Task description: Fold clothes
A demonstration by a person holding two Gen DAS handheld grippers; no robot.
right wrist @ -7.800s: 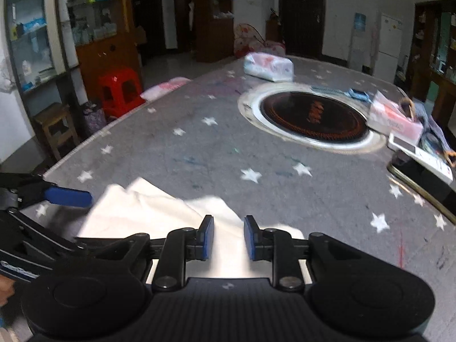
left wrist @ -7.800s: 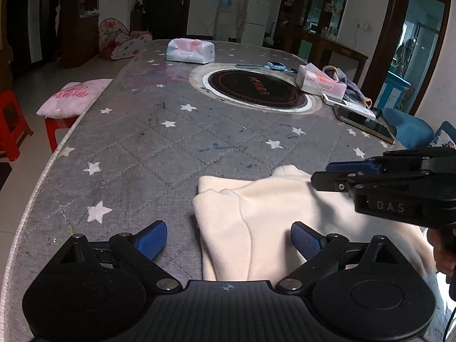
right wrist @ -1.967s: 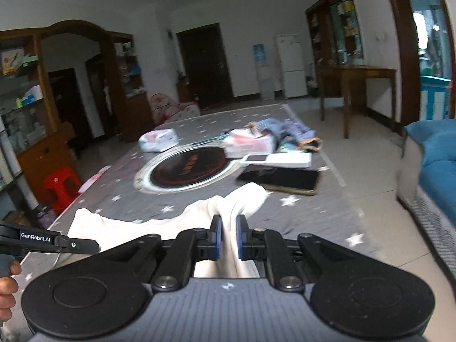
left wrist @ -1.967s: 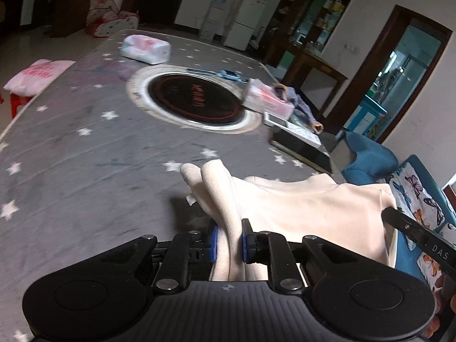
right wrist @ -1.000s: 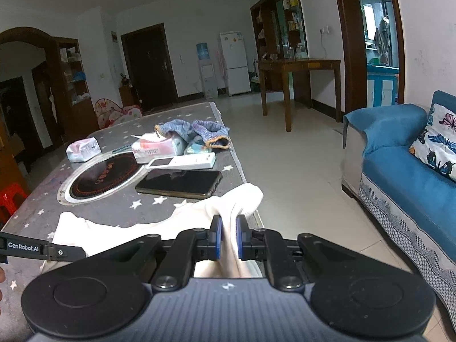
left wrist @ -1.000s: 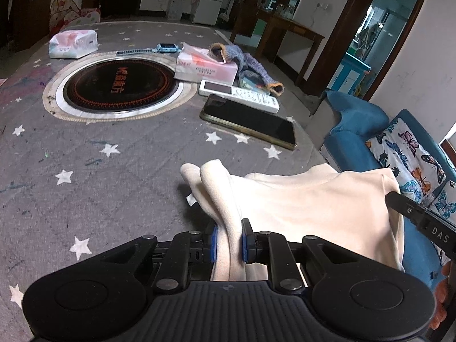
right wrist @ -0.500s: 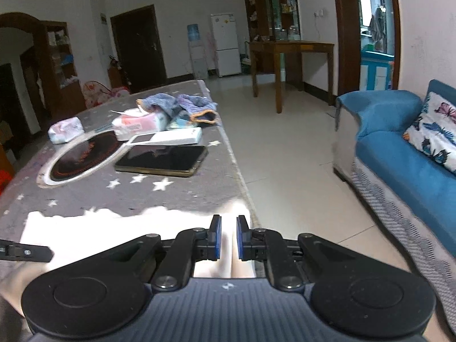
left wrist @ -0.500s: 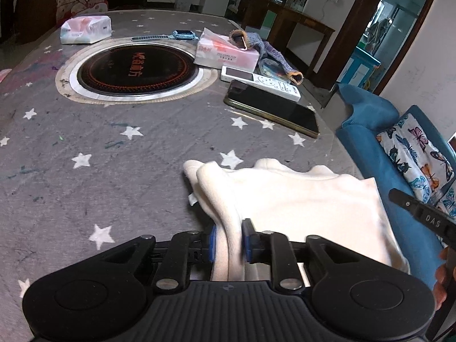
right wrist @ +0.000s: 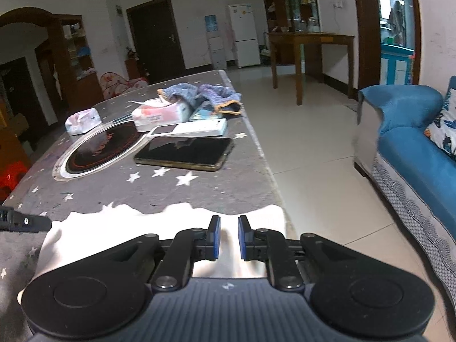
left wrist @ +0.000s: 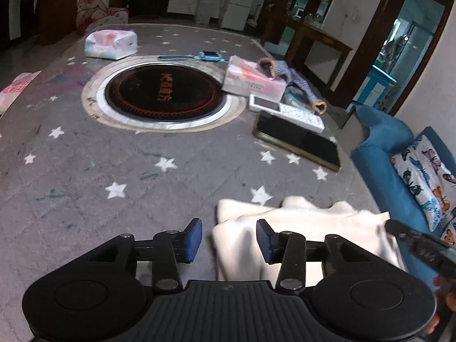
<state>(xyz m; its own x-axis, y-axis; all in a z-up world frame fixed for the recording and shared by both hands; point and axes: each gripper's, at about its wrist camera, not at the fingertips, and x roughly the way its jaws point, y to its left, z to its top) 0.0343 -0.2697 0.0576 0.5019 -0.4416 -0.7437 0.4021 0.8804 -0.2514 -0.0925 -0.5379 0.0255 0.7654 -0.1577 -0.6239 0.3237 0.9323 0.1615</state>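
Two grippers hover over a folded cream fleece garment (left wrist: 299,228) on the grey star-patterned tabletop (left wrist: 114,156); left gripper (left wrist: 228,238) fingers spread wide, right gripper (right wrist: 228,238) fingers slightly parted.

Cloth (left wrist: 299,228): cream, lower centre. Table cover (left wrist: 85,176): grey, white stars. Sofa (right wrist: 413,154): blue, right. Pillow (left wrist: 427,171): white, butterfly print. Pads (left wrist: 193,236): blue.

left gripper (left wrist: 228,239) fingers spread, right gripper (right wrist: 228,238) fingers parted
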